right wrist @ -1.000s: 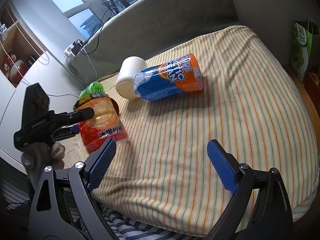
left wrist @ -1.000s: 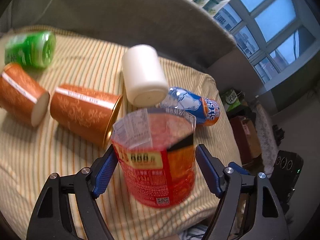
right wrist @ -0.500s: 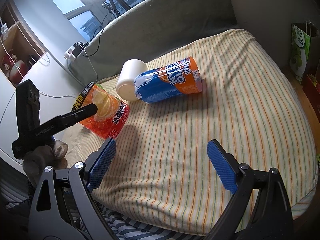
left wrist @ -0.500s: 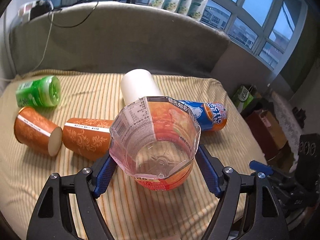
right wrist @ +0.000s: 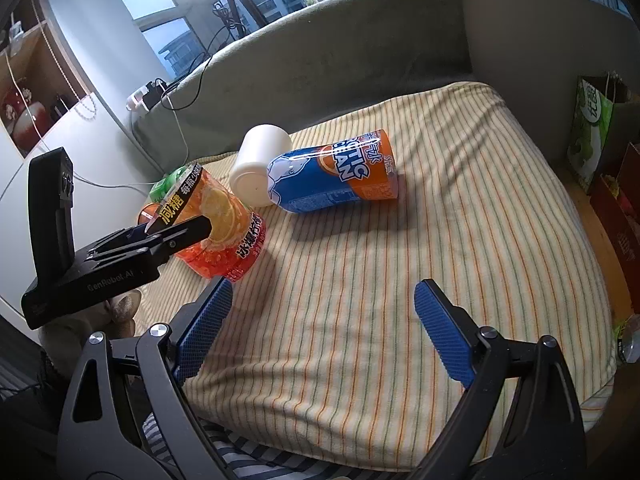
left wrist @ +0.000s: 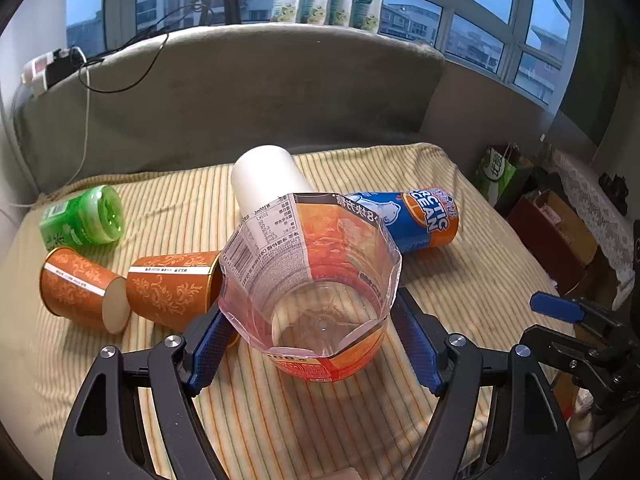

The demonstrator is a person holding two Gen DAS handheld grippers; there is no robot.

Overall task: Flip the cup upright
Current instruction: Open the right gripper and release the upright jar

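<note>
My left hand-held gripper [left wrist: 310, 344] pinches the red-orange cup [left wrist: 316, 288], mouth up and slightly tilted, base touching the striped bed [right wrist: 400, 248]. My right hand-held gripper [right wrist: 320, 328] hangs spread wide, holding nothing.

The blue and orange plastic cup lying on its side [right wrist: 334, 178] carries the large white words "ARCTIC OCEAN" (partly cut off in both views), with small Chinese characters beside them too small to read. The clear plastic cup with the red-orange fruit label [right wrist: 218, 226] shows "减糖" in yellow on a black band at its rim, and white characters lower down that blur out; in the left wrist view its white panel bears a barcode and fine print, unreadable. The black left gripper's body [right wrist: 116, 274] reads "GenRobot.AI". The green paper bag [right wrist: 592, 128] has white characters, unclear.
</note>
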